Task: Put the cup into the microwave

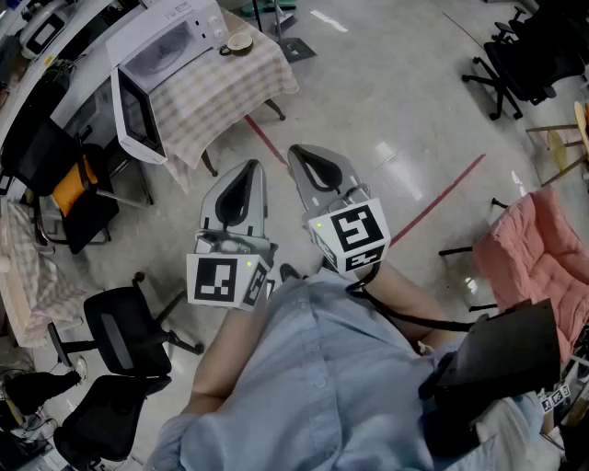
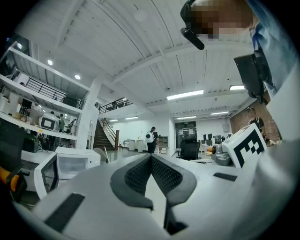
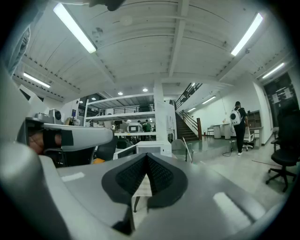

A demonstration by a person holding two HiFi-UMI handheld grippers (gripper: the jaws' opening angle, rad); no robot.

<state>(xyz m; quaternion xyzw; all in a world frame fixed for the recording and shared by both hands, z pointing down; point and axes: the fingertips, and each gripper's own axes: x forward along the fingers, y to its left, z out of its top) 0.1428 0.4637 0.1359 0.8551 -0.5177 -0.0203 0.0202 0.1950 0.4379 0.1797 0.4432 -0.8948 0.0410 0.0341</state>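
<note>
The cup stands near the far corner of the table, just beside the microwave with its door open. The left gripper and the right gripper both have jaws pressed together, holding nothing

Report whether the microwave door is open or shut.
Open: in the head view the door stands swung out from the microwave, leaving its cavity exposed.
</note>
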